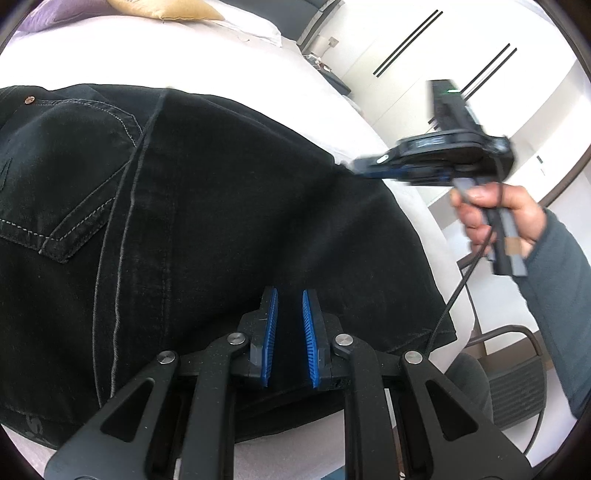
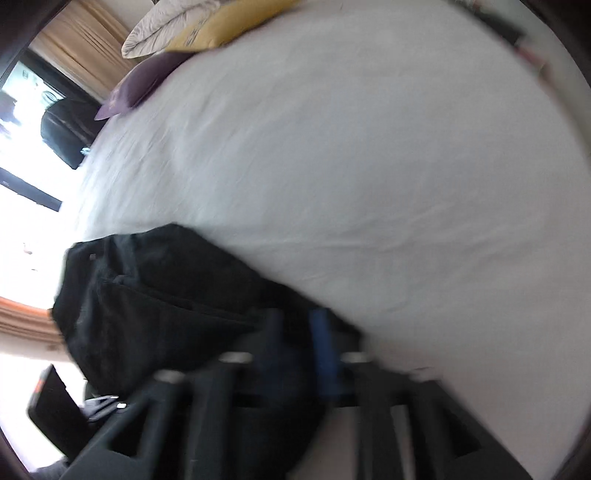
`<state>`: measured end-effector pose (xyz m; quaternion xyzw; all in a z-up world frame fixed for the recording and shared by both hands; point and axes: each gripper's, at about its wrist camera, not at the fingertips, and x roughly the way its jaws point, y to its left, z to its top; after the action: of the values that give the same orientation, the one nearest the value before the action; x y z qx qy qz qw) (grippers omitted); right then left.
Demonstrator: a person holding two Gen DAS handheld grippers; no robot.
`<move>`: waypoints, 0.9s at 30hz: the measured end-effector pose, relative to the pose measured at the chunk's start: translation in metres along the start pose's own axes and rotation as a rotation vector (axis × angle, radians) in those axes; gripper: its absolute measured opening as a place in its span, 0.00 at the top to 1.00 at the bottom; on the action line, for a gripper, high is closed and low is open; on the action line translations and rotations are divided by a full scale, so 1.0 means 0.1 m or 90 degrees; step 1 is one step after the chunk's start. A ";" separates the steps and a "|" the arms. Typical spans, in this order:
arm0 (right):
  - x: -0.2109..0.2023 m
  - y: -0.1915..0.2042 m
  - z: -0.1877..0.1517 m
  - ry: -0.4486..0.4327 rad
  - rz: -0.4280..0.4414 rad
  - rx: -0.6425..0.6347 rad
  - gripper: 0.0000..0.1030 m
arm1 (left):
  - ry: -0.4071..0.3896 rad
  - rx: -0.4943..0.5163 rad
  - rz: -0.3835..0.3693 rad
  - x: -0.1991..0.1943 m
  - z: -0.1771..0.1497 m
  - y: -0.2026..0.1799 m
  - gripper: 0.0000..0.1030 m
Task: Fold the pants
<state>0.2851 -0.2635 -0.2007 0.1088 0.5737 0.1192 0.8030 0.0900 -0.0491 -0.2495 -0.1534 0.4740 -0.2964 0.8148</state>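
Note:
Black jeans (image 1: pixel 207 206) lie folded on the white bed (image 1: pixel 207 55), back pocket at the left. My left gripper (image 1: pixel 290 306) hovers over the near part of the jeans, its blue-padded jaws slightly apart with nothing between them. My right gripper (image 1: pixel 354 166) is seen at the jeans' right edge, held by a hand (image 1: pixel 498 214). In the blurred right wrist view the jeans (image 2: pixel 155 295) lie at lower left and my right gripper (image 2: pixel 299 332) is just over their edge, jaws apart.
A yellow pillow (image 2: pixel 229 26), a purple pillow (image 2: pixel 140 81) and a white duvet lie at the head of the bed. White wardrobe doors (image 1: pixel 443 55) and a grey chair (image 1: pixel 509 376) stand beyond the bed's right edge.

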 end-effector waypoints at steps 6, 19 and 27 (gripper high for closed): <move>-0.55 0.23 -0.91 -0.102 0.326 0.009 0.32 | 0.000 0.000 0.009 -0.02 -0.01 -0.03 0.87; -0.75 -0.10 -1.71 -0.198 0.437 0.110 0.32 | -0.009 -0.021 0.007 -0.17 -0.07 -0.03 0.87; -0.19 -0.06 -1.76 -0.129 0.267 0.105 0.41 | -0.038 -0.062 0.016 -0.57 -0.06 0.03 0.87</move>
<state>0.1131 -0.2684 -0.2411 0.3022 0.4629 0.2246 0.8025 0.0644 -0.0105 -0.2153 -0.1955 0.4653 -0.2579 0.8239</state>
